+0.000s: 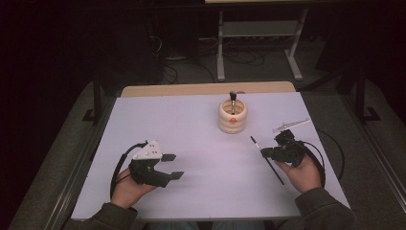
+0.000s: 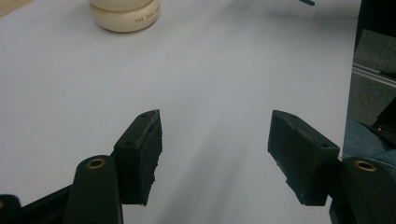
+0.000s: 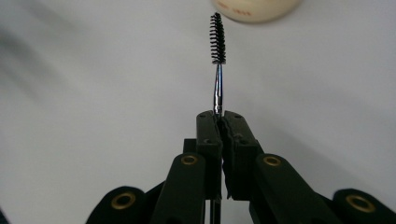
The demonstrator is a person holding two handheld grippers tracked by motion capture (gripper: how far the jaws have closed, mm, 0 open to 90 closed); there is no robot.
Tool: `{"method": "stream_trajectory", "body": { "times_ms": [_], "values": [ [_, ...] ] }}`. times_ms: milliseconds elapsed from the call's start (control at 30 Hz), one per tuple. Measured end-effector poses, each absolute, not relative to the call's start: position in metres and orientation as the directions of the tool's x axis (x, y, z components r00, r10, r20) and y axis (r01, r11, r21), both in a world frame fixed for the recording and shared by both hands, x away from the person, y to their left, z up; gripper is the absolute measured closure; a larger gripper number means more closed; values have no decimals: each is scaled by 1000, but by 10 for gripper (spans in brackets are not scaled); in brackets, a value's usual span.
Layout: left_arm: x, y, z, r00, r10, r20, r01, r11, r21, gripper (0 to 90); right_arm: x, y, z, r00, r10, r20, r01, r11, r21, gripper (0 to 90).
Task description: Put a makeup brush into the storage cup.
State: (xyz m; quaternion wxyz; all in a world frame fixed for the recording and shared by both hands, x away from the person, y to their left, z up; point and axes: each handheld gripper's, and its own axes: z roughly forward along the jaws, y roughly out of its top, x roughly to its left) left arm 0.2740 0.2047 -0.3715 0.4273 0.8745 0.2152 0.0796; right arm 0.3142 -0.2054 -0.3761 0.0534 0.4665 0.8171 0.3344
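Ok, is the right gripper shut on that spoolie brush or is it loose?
Shut on it. In the right gripper view the right gripper has both jaws pressed together around the spoolie brush, bristle end sticking out ahead towards the holder.

Both grippers black: left gripper (image 1: 173, 166) has grey three-cornered top plate, brass-ringed pivot holes, looped black cables. Sleeves (image 1: 321, 207) dark olive.

The table (image 1: 191, 143) is pale lilac-white with a tan wood strip at its far edge. The holder (image 1: 232, 116) is cream, ribbed, with an orange dot. The brush (image 3: 217, 60) has black bristles and a silver stem. Both grippers are black with brass rivets; the left gripper (image 1: 173, 166) carries a light grey plate. The sleeves (image 1: 321, 206) are dark olive-grey.
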Motion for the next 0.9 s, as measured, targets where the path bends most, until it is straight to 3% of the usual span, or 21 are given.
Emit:
{"method": "stream_trajectory", "body": {
  "times_ms": [400,900],
  "values": [
    [272,188,-370,911,404,-83,305,-523,796,350,297,-180,-354,-659,712,242,630,347,695,851],
    [274,133,-369,939,325,-109,273,-518,811,367,289,-154,-336,-752,612,245,533,345,773,851]
  ]
}}
